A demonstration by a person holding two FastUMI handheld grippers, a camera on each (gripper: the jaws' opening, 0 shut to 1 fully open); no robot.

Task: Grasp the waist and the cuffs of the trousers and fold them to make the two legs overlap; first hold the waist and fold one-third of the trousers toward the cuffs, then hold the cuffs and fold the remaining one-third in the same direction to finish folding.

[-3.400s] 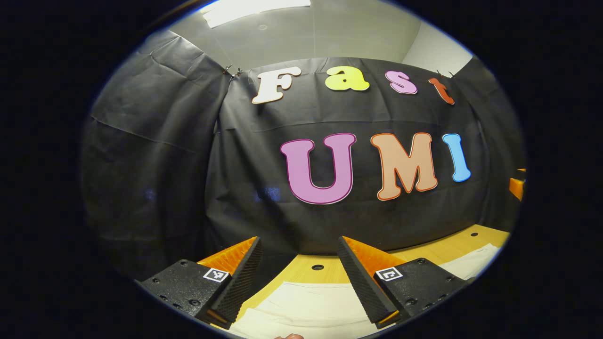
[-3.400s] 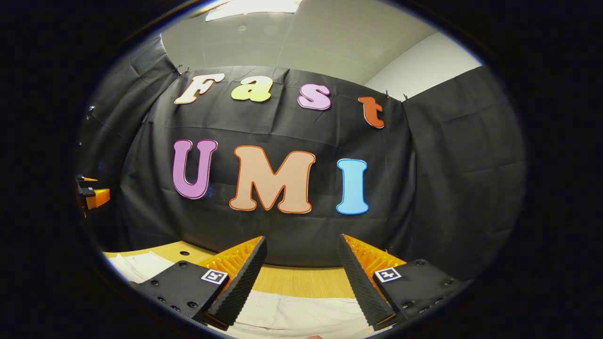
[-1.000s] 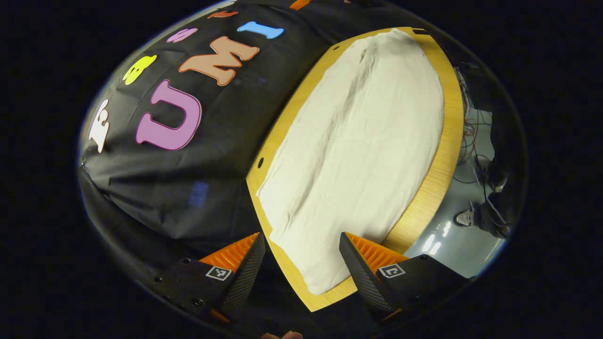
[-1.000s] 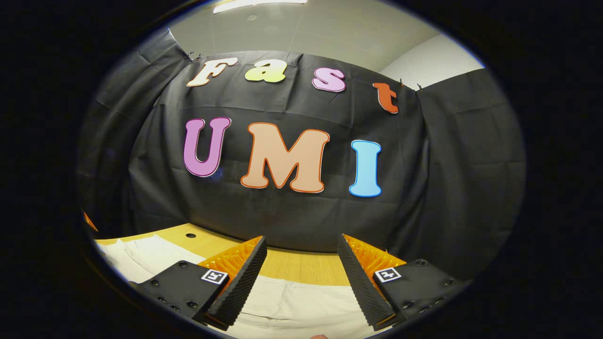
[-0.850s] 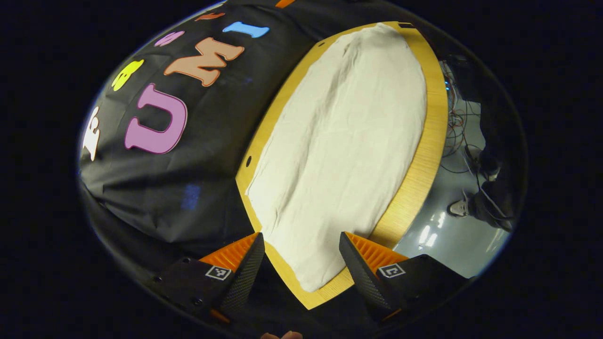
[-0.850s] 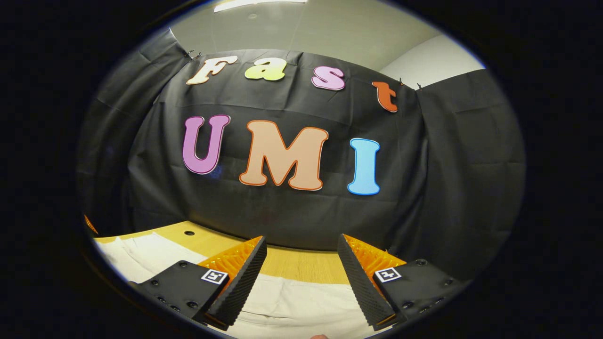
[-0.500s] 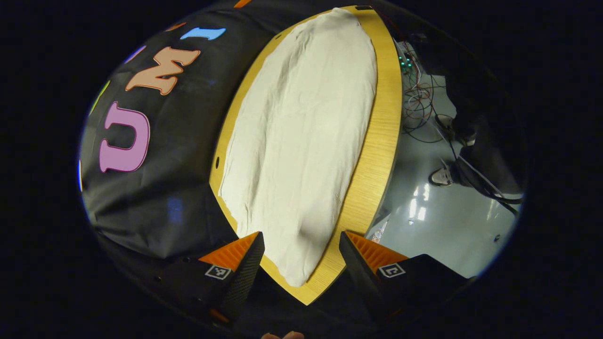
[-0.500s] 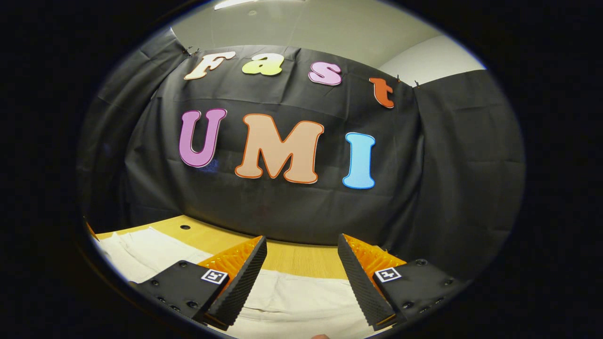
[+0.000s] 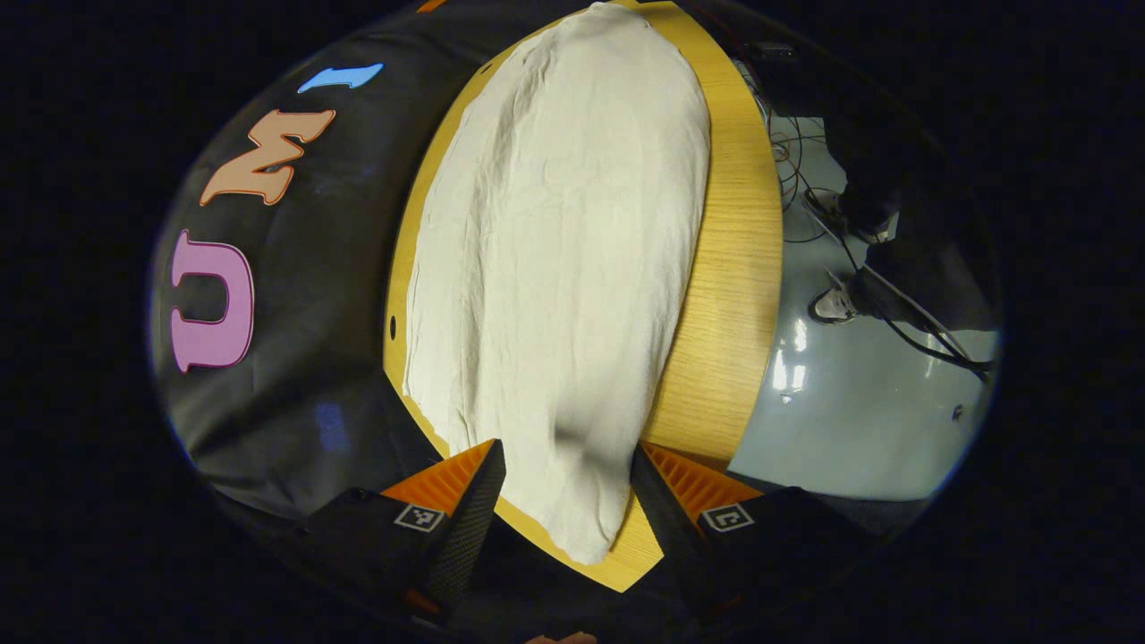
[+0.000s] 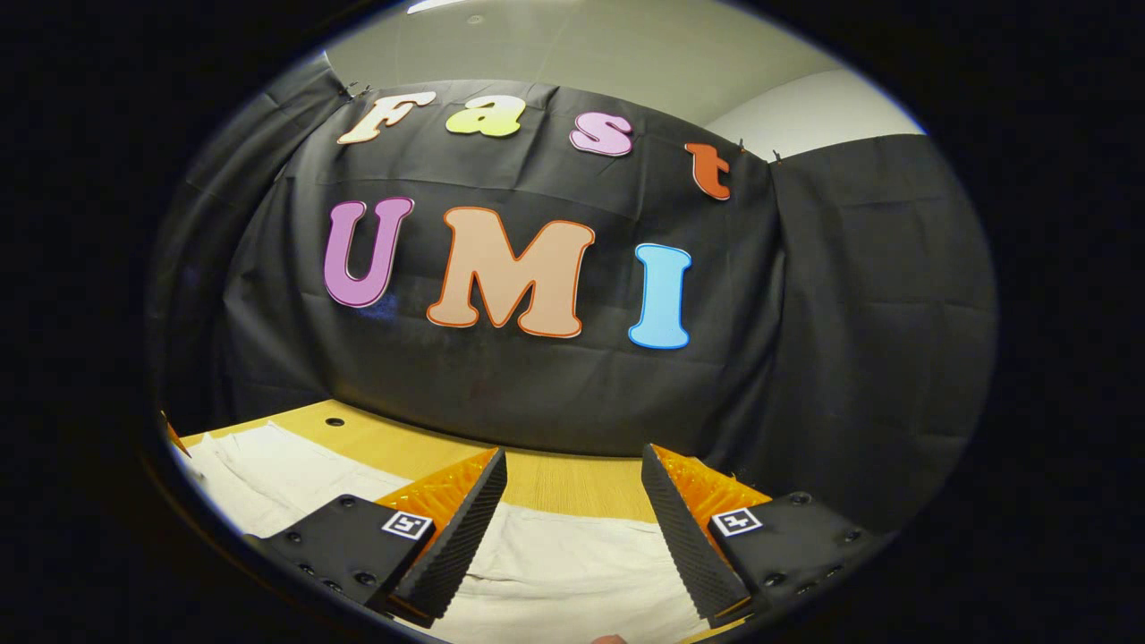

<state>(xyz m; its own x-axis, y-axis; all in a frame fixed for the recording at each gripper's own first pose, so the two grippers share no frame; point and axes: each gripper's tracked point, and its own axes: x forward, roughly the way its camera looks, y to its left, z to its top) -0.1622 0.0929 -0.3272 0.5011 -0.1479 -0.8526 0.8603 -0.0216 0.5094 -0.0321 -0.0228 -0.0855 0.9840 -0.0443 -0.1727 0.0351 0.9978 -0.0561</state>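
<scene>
Trousers point(image 9: 555, 268) flat along table point(image 9: 729, 268) — no thirds-fold begun; left tongs point(image 9: 565, 483) astride one end, right tongs point(image 10: 572, 510) hovering — both parted, gripping nothing.

Trousers point(image 9: 555, 268): plain cream-white cloth, no print, faint grey shading in the creases; same off-white in the right gripper view point(image 10: 572, 581).

Bench point(image 9: 729, 295): honey-yellow wood with fine straight grain lines; a small dark hole near its far edge point(image 10: 334, 420).

Floor point(image 9: 850, 420): pale grey-blue, glossy, with white glare spots.

Shoe point(image 9: 832, 307): white with darker trim.

Cables point(image 9: 796, 170) on the floor: black, with some reddish strands.

Ceiling point(image 10: 581, 45): flat light grey.
</scene>
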